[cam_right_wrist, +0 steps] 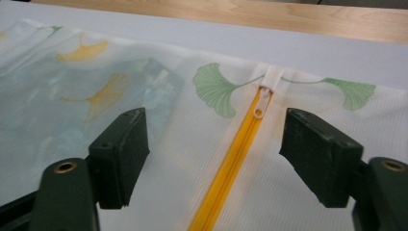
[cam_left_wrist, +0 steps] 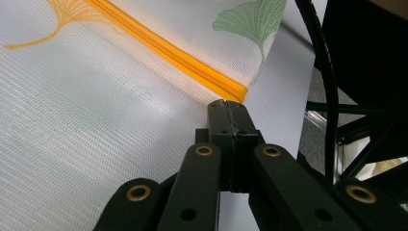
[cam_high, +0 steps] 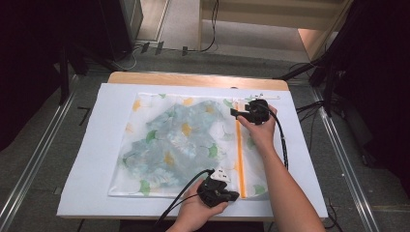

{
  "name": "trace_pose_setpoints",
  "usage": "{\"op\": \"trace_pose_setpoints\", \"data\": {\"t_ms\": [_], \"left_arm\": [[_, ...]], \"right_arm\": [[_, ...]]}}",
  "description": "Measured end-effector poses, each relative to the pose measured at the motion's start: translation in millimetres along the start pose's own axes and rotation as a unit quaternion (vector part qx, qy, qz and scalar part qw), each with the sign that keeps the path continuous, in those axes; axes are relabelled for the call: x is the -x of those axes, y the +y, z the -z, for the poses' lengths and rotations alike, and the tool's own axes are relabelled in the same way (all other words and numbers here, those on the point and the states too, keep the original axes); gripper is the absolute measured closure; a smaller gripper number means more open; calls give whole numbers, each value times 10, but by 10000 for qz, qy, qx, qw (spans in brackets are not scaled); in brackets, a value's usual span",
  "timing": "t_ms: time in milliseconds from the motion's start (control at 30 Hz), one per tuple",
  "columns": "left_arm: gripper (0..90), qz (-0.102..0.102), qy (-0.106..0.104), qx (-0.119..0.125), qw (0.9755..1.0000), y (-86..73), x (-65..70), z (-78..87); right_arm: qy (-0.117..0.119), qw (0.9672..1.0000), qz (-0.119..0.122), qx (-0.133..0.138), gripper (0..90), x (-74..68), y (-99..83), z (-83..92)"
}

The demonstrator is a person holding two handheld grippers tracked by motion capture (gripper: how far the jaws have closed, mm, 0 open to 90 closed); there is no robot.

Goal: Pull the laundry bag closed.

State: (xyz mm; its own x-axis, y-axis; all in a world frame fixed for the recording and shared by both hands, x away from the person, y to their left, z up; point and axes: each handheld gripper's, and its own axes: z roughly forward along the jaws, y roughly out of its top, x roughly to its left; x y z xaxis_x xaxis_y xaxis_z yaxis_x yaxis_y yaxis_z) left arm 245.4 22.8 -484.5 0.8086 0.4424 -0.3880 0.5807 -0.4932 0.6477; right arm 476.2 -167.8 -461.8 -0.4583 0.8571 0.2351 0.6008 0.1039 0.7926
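Note:
A white mesh bag (cam_high: 254,159) printed with ginkgo leaves lies flat on the white board (cam_high: 104,145). A bluish patterned cloth (cam_high: 179,140) shows through it. An orange zipper (cam_high: 239,154) runs from the near edge to the far edge, zipped up, its white pull (cam_right_wrist: 260,103) at the far end. My right gripper (cam_high: 237,113) hovers open over the far end, with a jaw on each side of the zipper (cam_right_wrist: 231,168) and nothing between the pads. My left gripper (cam_high: 231,194) is shut on the bag's near edge beside the zipper's end (cam_left_wrist: 235,89).
The board rests on a wooden table (cam_high: 193,78) whose far edge shows beyond it. Black cables (cam_high: 283,140) trail from both grippers. Metal rails (cam_high: 34,159) and dark stands flank the table on the grey floor.

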Motion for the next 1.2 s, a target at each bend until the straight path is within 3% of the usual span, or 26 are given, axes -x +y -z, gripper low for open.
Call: {"op": "trace_pose_setpoints", "data": {"t_ms": [100, 233, 400, 433, 567, 667, 800, 967, 1067, 1200], "left_arm": [[900, 26, -19, 11, 10000, -4, -2, 4], [900, 31, -19, 8, 10000, -6, -1, 11], [900, -42, -71, 83, 9999, -14, 11, 18], [839, -30, -85, 85, 9999, -14, 8, 23], [782, -18, -170, 219, 9996, -29, 7, 49], [754, -124, -70, 379, 9992, -49, 39, 75], [635, -93, 64, 476, 9988, -54, 42, 90], [535, -297, 123, 542, 9980, -69, 90, 99], [427, -246, 176, 644, 9975, -67, 74, 121], [339, -299, 286, 881, 9952, -86, 82, 165]], "right_arm": [[73, 9999, 83, -9, 157, -41, -72, 67], [-2, 9999, 142, 46, 138, -110, -177, 181], [105, 9998, 92, 154, 133, -153, -304, 359], [103, 9998, 114, 161, 133, -160, -327, 392], [132, 9996, 149, 180, 133, -193, -432, 504], [128, 9997, 157, 137, 133, -225, -534, 569], [137, 9998, 148, 91, 133, -249, -658, 656], [156, 9997, 77, 152, 132, -268, -789, 801], [155, 9997, 25, 209, 132, -267, -848, 900], [168, 9996, 60, 214, 127, -281, -927, 990]]}}
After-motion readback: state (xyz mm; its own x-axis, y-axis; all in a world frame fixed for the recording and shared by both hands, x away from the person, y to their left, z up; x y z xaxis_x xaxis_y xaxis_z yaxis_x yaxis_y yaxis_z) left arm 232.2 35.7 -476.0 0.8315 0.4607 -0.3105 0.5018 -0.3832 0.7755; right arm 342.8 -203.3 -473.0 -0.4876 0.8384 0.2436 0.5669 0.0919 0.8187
